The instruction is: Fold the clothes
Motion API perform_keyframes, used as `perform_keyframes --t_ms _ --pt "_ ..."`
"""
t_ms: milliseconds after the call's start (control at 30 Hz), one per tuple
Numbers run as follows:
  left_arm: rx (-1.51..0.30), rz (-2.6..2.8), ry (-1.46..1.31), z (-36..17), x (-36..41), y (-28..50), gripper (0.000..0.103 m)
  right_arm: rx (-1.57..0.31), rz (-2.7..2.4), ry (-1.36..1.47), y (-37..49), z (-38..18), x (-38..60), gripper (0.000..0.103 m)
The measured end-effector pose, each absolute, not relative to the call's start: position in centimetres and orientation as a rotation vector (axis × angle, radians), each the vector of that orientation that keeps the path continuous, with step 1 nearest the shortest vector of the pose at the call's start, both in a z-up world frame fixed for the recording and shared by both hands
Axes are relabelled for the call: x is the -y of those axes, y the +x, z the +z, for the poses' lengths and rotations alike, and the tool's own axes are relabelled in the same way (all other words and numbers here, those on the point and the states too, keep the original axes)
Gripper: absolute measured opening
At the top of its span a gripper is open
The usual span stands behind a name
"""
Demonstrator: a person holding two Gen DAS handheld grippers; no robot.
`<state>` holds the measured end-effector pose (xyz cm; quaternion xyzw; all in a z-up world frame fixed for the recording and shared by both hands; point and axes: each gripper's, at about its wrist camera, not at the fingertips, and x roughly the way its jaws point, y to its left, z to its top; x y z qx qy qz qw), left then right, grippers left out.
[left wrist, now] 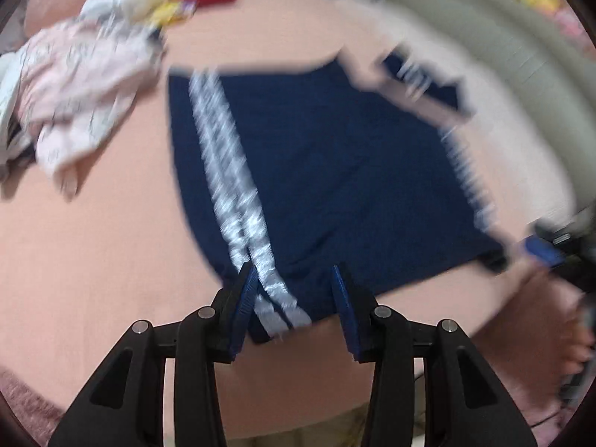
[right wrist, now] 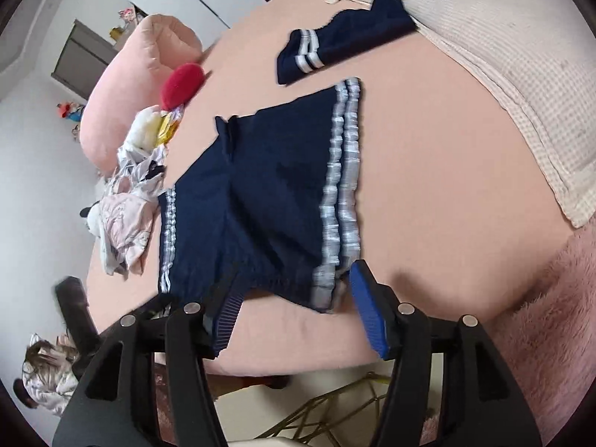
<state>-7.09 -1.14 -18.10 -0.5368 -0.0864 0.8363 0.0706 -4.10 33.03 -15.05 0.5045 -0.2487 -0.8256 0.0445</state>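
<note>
Spreading across the pink bed [right wrist: 428, 149], the navy shorts [right wrist: 260, 205] lie flat, near hem between both claws. Left claw [left wrist: 294, 279] and right claw [right wrist: 294, 287] stand released, straddling cloth; pinching both corners evenly should fold cleanly. Only the right view sharply shows the second navy garment [right wrist: 342, 44].

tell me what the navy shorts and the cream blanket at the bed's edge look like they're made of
Navy shorts: a soft, matte knit, probably jersey or sportswear fabric; it lies limp, and the white side stripes gather into a shinier, ribbed trim.
Cream blanket: a woven, waffle-textured cloth, likely cotton; a fine grid of small squares shows across it.
</note>
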Motion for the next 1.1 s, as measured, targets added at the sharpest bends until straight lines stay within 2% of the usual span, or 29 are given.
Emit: perform_keyframes --t_ms 67,167,233,333,367,400,500,667,900,1100 --pt "0.259 2.519 -1.650 -18.0 1.5 -7.1 0.041 0.713 -2.555 1.612 -4.5 -16.3 -33.5 0.060" --pt "0.210 2.524 -1.698 -17.6 1.6 -7.2 0.041 0.812 -2.448 1.690 -5.4 -18.8 -34.3 0.060" --pt "0.197 2.527 -1.702 -17.4 1.4 -7.3 0.041 0.792 -2.418 1.674 -5.9 -18.8 -33.6 0.060" --pt "0.197 2.538 -1.713 -17.3 0.9 -7.5 0.041 0.800 -2.341 1.657 -6.6 -19.2 -32.4 0.045" --pt "0.213 2.543 -1.709 -17.1 0.8 -7.6 0.041 0.826 -2.309 1.649 -6.7 -19.5 -32.1 0.035" --pt "0.230 2.550 -1.702 -17.0 0.6 -7.7 0.041 0.837 -2.294 1.641 -6.7 -19.6 -32.1 0.019" --pt "0.283 2.574 -1.683 -16.7 0.9 -7.6 0.041 0.831 -2.274 1.633 -6.7 -19.9 -32.0 0.013" --pt "0.380 2.578 -1.685 -16.7 2.6 -7.5 0.042 0.807 -2.280 1.585 -7.7 -19.0 -31.3 0.010" --pt "0.367 2.560 -1.688 -17.1 2.8 -7.2 0.042 0.679 -2.307 1.490 -11.9 -16.0 -27.5 0.009" --pt "0.436 2.563 -1.695 -17.4 4.1 -7.2 0.042 0.512 -2.171 1.522 -13.9 -17.9 -20.1 0.009"
